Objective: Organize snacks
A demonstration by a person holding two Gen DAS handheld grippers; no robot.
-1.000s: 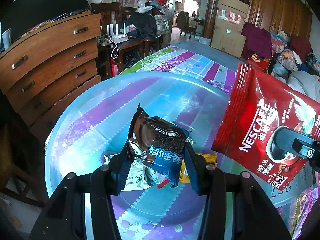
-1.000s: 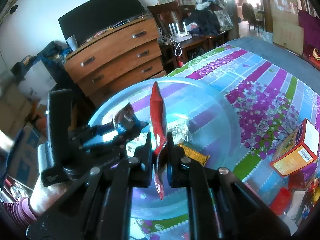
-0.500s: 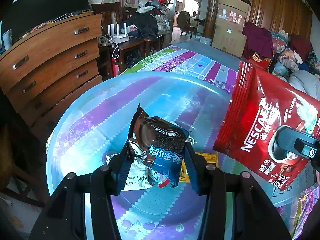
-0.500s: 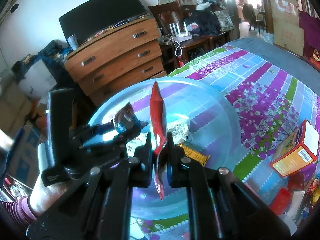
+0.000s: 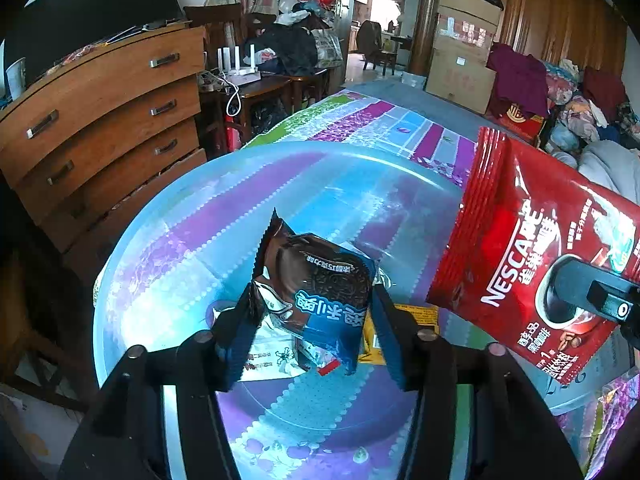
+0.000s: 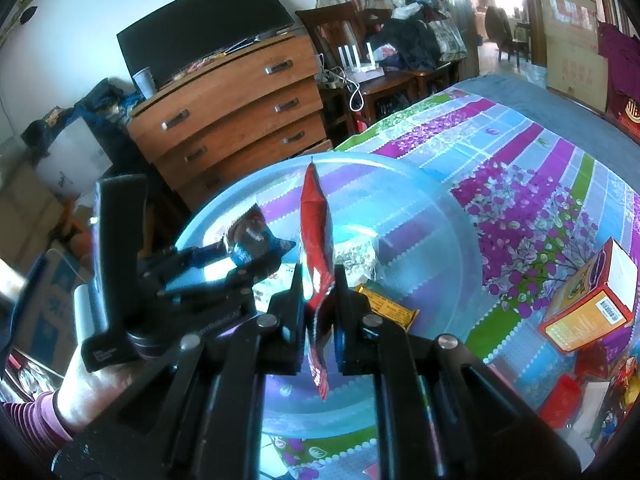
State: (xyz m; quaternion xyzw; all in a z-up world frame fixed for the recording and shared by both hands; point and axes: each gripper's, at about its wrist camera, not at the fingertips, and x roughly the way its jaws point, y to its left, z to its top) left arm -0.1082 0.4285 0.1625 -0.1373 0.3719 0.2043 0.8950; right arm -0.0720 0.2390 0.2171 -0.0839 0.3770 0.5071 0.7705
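Observation:
A dark brown and blue cookie packet (image 5: 316, 280) hangs between the fingers of my left gripper (image 5: 312, 300), above a translucent blue plastic basin (image 5: 200, 208). The jaws are opening, with the packet still caught between the pads. My right gripper (image 6: 319, 280) is shut on a red Nescafé sachet (image 6: 316, 220), held edge-up over the same basin (image 6: 440, 240). The sachet (image 5: 520, 248) shows its printed face in the left wrist view. On the basin's floor lie a yellow packet (image 6: 388, 310) and a white packet (image 5: 268, 356). The left gripper (image 6: 240, 258) sits just left of the sachet.
The basin rests on a striped, flowered cloth (image 6: 532, 216). An orange carton (image 6: 588, 300) and red packs (image 6: 560, 396) lie to the right of it. A wooden chest of drawers (image 6: 232, 108) stands behind. A person's hand (image 6: 92, 384) holds the left gripper.
The left gripper's fingers have spread slightly apart; the cookie packet stays where it was between them. The right gripper and the sachet have not moved.

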